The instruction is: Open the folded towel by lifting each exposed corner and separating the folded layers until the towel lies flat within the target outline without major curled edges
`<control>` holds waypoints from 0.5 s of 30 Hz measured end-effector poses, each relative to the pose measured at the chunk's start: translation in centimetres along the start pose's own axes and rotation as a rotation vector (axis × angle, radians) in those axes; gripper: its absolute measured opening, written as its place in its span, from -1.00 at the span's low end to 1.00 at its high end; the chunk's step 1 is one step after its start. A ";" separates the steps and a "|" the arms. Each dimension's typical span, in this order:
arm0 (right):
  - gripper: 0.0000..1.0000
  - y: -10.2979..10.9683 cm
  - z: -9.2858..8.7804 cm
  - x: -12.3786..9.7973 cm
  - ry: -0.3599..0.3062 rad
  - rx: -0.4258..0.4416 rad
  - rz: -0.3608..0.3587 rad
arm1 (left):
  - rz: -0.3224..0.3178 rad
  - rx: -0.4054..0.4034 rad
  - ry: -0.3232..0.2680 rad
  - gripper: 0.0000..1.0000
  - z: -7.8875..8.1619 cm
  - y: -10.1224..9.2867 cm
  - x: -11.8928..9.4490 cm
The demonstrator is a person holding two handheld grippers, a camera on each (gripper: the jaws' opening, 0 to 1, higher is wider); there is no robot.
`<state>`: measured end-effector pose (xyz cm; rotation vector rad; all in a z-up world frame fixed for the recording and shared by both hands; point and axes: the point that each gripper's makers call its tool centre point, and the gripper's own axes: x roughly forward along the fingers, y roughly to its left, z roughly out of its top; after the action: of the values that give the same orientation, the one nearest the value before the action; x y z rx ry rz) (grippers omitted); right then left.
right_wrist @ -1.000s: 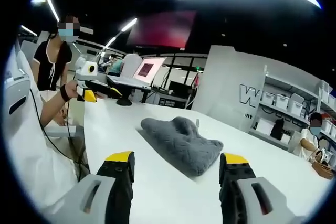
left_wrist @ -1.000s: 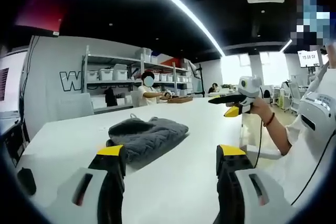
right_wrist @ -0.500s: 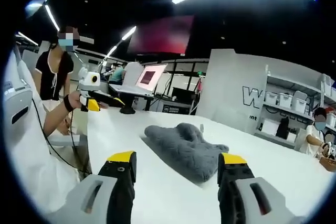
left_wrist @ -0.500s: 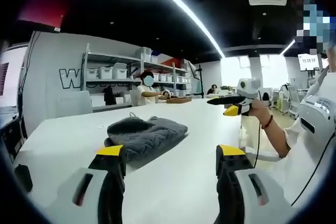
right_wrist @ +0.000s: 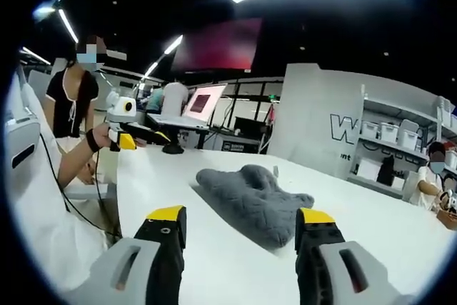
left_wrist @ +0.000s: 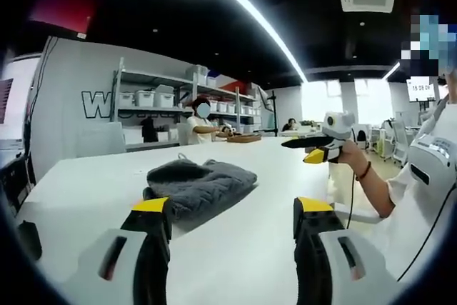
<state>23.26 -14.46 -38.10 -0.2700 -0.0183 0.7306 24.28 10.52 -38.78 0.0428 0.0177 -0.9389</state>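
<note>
The grey towel (left_wrist: pixel 201 186) looks soft and limp, so both open grippers (left_wrist: pixel 233 212) (right_wrist: pixel 239 216) should pinch corners.

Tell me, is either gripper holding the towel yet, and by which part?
Nothing is held. Both the left gripper and right gripper are open, short of the grey towel on the table.

Rumpled grey towel (left_wrist: pixel 200 185) on white table (left_wrist: pixel 271 176)

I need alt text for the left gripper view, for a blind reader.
A grey towel lies bunched on a white table, beyond the open left tool. To the right, a hand holds the right tool above the table.
</note>
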 end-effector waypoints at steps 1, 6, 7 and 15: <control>0.20 0.0 -0.1 0.1 0.002 0.003 0.000 | 0.001 0.000 -0.001 0.34 0.0 0.0 0.0; 0.19 0.0 -0.2 0.3 0.005 0.010 0.002 | 0.004 -0.006 -0.009 0.34 0.1 0.3 0.0; 0.19 0.0 -0.2 0.3 0.004 0.010 0.002 | 0.004 -0.006 -0.009 0.34 0.1 0.3 0.0; 0.17 -0.2 -0.3 0.7 0.006 0.018 0.003 | 0.006 -0.019 -0.009 0.33 0.0 0.6 0.1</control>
<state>23.96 -14.21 -38.43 -0.2551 -0.0057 0.7330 24.80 10.76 -38.76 0.0209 0.0188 -0.9324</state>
